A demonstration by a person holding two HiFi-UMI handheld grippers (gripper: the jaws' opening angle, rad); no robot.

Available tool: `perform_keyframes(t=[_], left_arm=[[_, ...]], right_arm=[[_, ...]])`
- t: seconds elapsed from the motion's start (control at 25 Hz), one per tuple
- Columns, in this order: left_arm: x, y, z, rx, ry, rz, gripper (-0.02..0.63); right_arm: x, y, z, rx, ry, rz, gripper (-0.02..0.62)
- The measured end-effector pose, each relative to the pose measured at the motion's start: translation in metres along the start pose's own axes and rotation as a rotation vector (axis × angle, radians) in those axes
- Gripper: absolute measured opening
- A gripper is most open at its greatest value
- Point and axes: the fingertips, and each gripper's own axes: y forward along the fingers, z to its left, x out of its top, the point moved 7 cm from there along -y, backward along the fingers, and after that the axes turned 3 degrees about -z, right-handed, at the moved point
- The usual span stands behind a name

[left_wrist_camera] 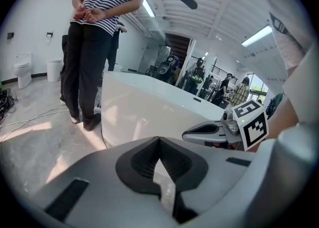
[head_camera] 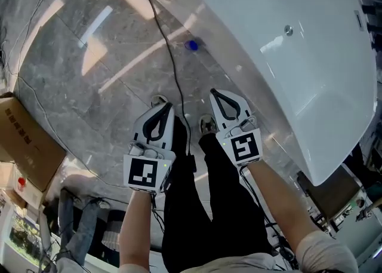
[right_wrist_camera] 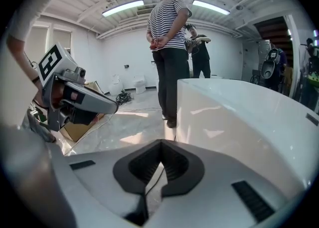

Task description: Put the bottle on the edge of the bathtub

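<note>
Now the left gripper is held with jaws together, nothing between them; a small blue thing (possibly the bottle) is seen on the floor ahead; the right gripper is likewise closed, empty, beside the white bathtub.

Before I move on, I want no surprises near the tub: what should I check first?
1. Left gripper empty: ok, jaws together on nothing.
2. Right gripper empty: ok, likewise.
3. Jaws open for a grasp: not ok, both shut.
4. Bottle found: cannot tell; only a small blue thing lies on the floor by the tub.
5. Cable out of the way: not ok, it runs along the floor between the grippers.
</note>
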Motion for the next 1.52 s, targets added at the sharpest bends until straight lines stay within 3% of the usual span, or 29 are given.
perform_keyframes(t=[0.12, 0.36, 0.72, 0.88, 1.0, 1.24, 1.4, 1.52], left_arm=[[0.022, -0.007, -0.016, -0.013, 0.015, 0.02, 0.011], [0.061, -0.021, -0.019, 0.012, 0.035, 0.066, 0.011], [0.141, -0.024, -0.04, -0.083, 0.054, 0.059, 0.011], [0.168, -0.03, -0.063, -0.134, 0.095, 0.067, 0.011], [0.19, -0.043, -0.081, -0.143, 0.111, 0.051, 0.011], [0.218, -0.071, -0.108, -0.112, 0.122, -0.017, 0.011], [0.234, -0.093, -0.14, -0.119, 0.159, -0.068, 0.011], [0.254, -0.111, -0.169, -0.139, 0.181, -0.119, 0.011]], right_arm=[[0.025, -0.014, -0.002, -0.004, -0.012, 0.002, 0.005], [0.063, -0.031, -0.002, -0.094, 0.122, 0.003, 0.005], [0.131, -0.082, -0.01, -0.256, 0.215, -0.043, 0.005], [0.156, -0.119, -0.009, -0.288, 0.224, -0.077, 0.005], [0.175, -0.147, -0.006, -0.312, 0.262, -0.094, 0.005], [0.201, -0.193, -0.008, -0.333, 0.205, -0.163, 0.005], [0.217, -0.237, -0.007, -0.373, 0.281, -0.234, 0.005], [0.235, -0.273, -0.002, -0.376, 0.255, -0.305, 0.005]])
